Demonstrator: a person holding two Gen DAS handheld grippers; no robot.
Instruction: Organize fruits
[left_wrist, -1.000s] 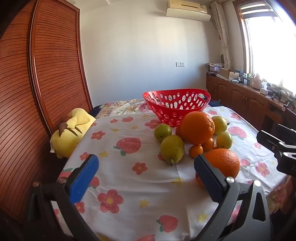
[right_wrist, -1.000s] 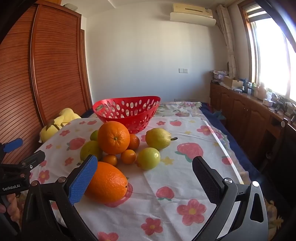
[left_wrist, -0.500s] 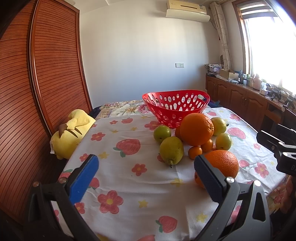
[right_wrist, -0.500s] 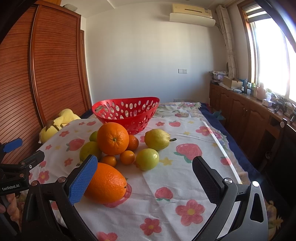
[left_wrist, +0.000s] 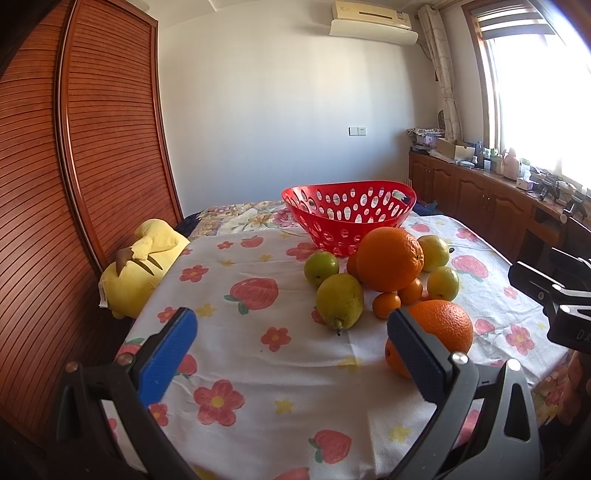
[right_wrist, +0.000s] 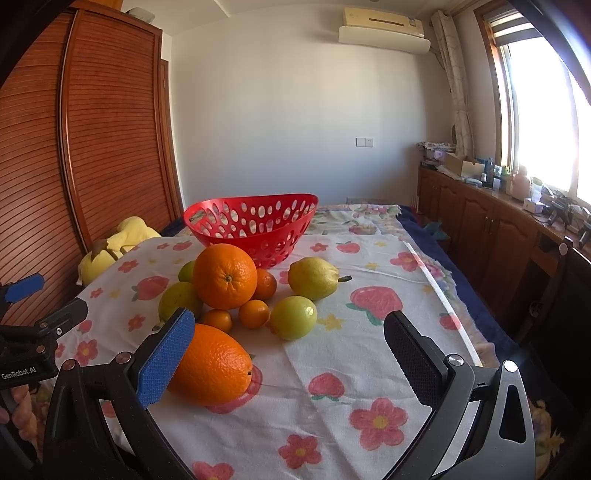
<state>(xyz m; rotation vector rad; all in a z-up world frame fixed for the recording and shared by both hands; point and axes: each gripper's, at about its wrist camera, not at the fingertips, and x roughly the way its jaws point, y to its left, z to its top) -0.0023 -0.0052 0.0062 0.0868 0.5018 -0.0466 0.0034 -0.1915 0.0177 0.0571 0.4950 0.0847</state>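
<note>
Fruit pile before red basket (right_wrist: 251, 225); both grippers (left_wrist: 291, 354) (right_wrist: 291, 354) spread wide, empty. Near orange (right_wrist: 210, 365): firm, heavy, rolls; grasp across its middle.

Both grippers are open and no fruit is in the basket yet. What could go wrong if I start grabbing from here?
1. The big orange sits on top of the smaller fruit; pulling a mandarin from under it could send it rolling.
2. The near orange lies close to the table edge; a nudge from the right gripper might knock it off.
</note>
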